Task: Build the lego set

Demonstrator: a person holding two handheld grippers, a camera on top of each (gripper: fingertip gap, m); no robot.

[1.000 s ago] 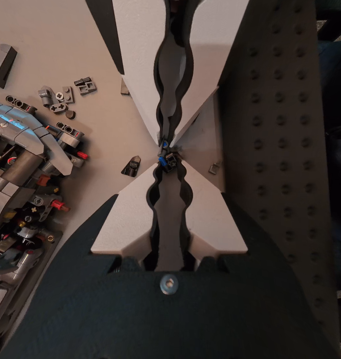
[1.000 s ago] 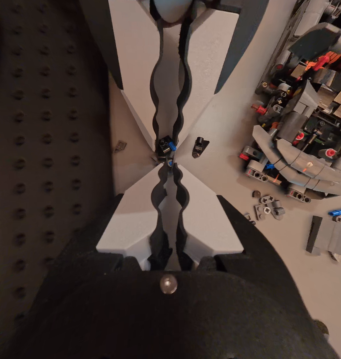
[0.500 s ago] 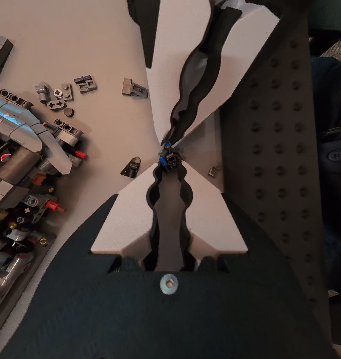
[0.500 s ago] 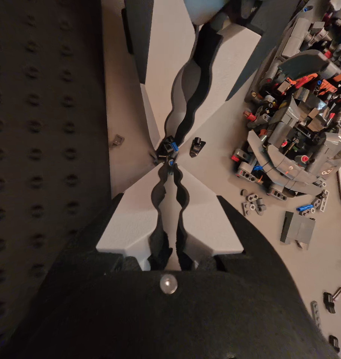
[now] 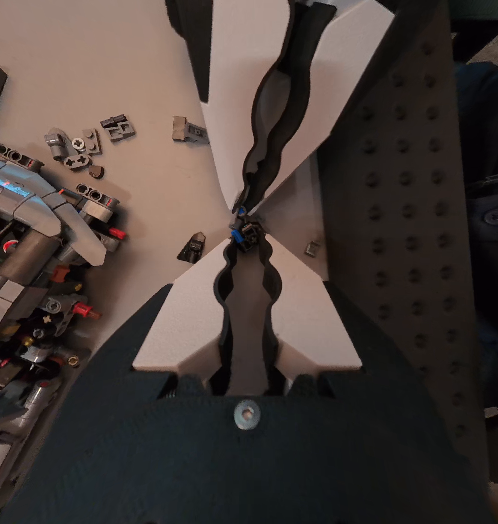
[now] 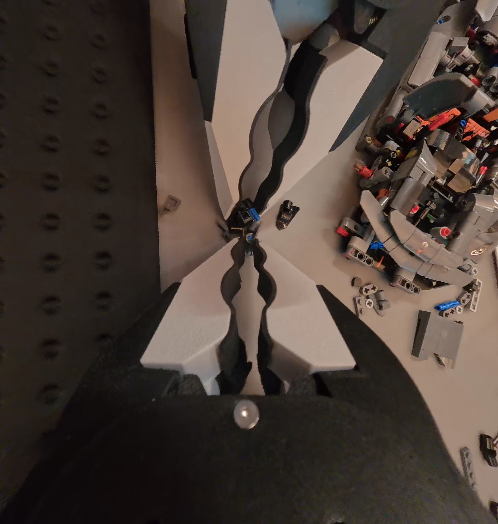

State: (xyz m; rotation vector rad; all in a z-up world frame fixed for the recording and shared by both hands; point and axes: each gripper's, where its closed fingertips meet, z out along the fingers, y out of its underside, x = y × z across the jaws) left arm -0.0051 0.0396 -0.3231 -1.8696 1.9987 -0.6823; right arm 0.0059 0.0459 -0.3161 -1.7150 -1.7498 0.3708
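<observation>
— At the centre of both wrist views, what am I holding?

— My left hand-held gripper [image 5: 247, 241] is pinched on a small black piece with a blue pin [image 5: 246, 236]; my right hand-held gripper [image 6: 249, 243] is closed on a grey connector [image 6: 250, 236] touching it. Since a second ago the right one has tilted, so I judge the joint is being worked home.

— Surroundings?

— Glossy hard plastic; wavy dark pads; the angular grey model [image 5: 29, 221] at left on the smooth bench [image 5: 86, 56].

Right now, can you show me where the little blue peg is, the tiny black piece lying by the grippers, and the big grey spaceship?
little blue peg [image 5: 236, 235], left wrist view, its round end.
tiny black piece [image 6: 287, 215], right wrist view, its middle.
big grey spaceship [image 6: 421, 243], right wrist view, its curved grey panel.
</observation>
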